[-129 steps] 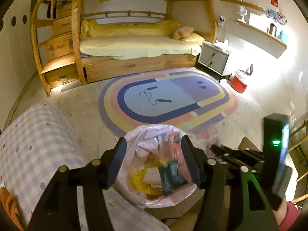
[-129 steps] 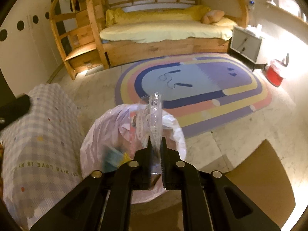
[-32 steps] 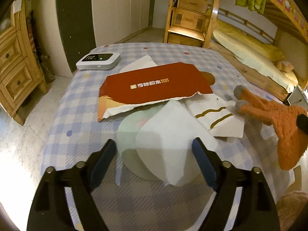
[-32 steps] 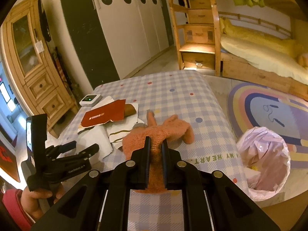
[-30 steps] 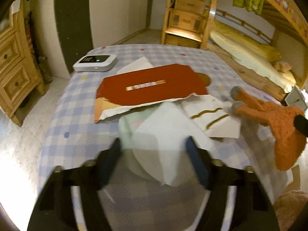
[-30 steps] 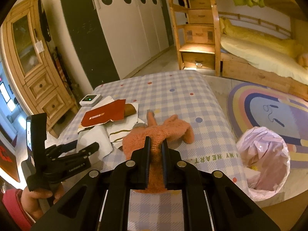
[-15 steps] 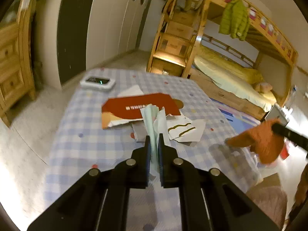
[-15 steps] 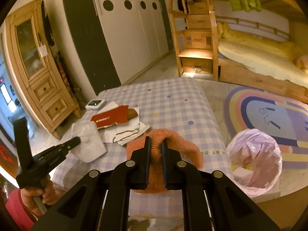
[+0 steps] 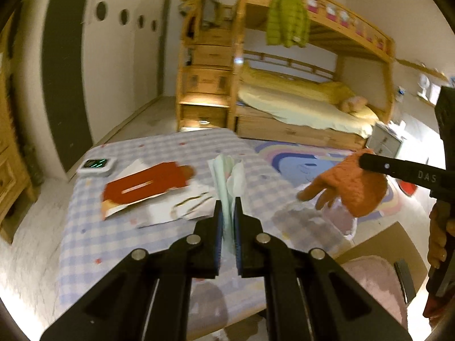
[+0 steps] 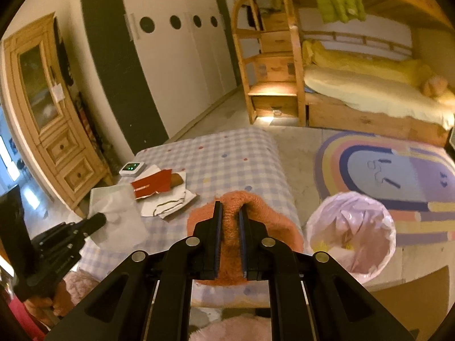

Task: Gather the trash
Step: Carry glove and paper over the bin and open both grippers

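Note:
My left gripper [image 9: 227, 207] is shut on a pale green and white paper wrapper [image 9: 229, 179], lifted above the checked table [image 9: 113, 241]. The wrapper also shows in the right wrist view [image 10: 119, 213] at the left gripper's tip. My right gripper [image 10: 229, 213] is shut on an orange knitted glove [image 10: 244, 204], held above the table's right edge. The glove also shows in the left wrist view [image 9: 352, 187]. A bin lined with a pink bag [image 10: 352, 233] stands on the floor right of the table. A red envelope [image 10: 150, 187] and white papers [image 10: 167, 204] lie on the table.
A white device with green lights [image 10: 131, 168] sits at the table's far left corner. A wooden cabinet [image 10: 48, 108] stands left. A bunk bed [image 10: 355, 85] and a colourful rug [image 10: 398, 170] lie beyond. A pink furry seat [image 9: 375, 281] is near the table's front.
My left gripper closed on the paper wrapper and lifted it off the table, swinging right. My right gripper lifted the orange glove and carried it toward the bin.

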Tool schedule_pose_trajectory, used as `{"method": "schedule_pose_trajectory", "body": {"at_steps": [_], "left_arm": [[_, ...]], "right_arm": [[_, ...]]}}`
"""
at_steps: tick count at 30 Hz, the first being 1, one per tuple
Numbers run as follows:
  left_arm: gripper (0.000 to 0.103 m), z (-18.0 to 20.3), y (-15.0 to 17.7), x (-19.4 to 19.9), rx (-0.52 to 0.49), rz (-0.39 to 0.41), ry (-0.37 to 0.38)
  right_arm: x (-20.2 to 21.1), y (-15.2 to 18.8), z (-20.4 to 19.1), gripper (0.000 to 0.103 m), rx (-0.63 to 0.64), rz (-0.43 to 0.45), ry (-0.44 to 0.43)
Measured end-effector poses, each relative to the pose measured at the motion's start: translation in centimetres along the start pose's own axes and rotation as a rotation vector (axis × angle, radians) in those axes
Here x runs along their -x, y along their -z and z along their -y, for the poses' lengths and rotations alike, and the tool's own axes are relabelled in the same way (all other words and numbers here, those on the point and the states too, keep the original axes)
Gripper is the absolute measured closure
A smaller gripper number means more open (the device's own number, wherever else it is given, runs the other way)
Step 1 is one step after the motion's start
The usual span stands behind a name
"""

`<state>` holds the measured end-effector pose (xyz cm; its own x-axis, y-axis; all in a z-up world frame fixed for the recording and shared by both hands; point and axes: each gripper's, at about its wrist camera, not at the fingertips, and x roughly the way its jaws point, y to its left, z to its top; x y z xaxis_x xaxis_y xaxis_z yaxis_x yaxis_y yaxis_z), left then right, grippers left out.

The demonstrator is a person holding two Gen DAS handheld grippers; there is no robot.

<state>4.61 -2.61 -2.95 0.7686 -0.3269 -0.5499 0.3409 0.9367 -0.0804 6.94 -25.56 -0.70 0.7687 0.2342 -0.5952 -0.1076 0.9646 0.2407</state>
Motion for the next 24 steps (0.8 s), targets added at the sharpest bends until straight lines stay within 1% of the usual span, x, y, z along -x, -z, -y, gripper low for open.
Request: {"method": "schedule_pose_trajectory", "body": {"at_steps": [4, 7, 9, 14, 17, 21, 24], "left_arm": [[0.098, 3.0, -1.4, -2.3, -0.046, -0.016, 0.054], [0.098, 5.8, -2.9, -4.2, -0.089, -0.007, 0.105], [0.098, 7.4, -3.6, -5.6, -0.109, -0.013, 0.138], [0.098, 11.6, -5.2, -9.6, -0.146, -0.05, 0.239], [0.098, 14.4, -5.8, -12.1, -0.181, -0.072, 0.285], [0.097, 17.0, -6.2, -14.6, -0.207, -0.094, 0.322], [0.097, 18.5, -6.5, -16.4, -0.219, -0.112, 0.346]], "right_arm": [[1.0, 0.3, 1.6, 0.092, -0.009, 0.017, 0.058], [2.0, 0.6, 3.3, 0.092, -0.018, 0.037, 0.121], [2.4, 0.8, 5.1, 0.092, -0.042, 0.047, 0.158], [2.9, 0.9, 9.2, 0.092, -0.102, 0.052, 0.209], [2.7, 0.6, 11.2, 0.092, -0.125, 0.057, 0.239], [1.6, -0.1, 14.3, 0.092, -0.163, 0.058, 0.276], [0.6, -0.2, 15.8, 0.092, -0.188, 0.053, 0.287]]}}
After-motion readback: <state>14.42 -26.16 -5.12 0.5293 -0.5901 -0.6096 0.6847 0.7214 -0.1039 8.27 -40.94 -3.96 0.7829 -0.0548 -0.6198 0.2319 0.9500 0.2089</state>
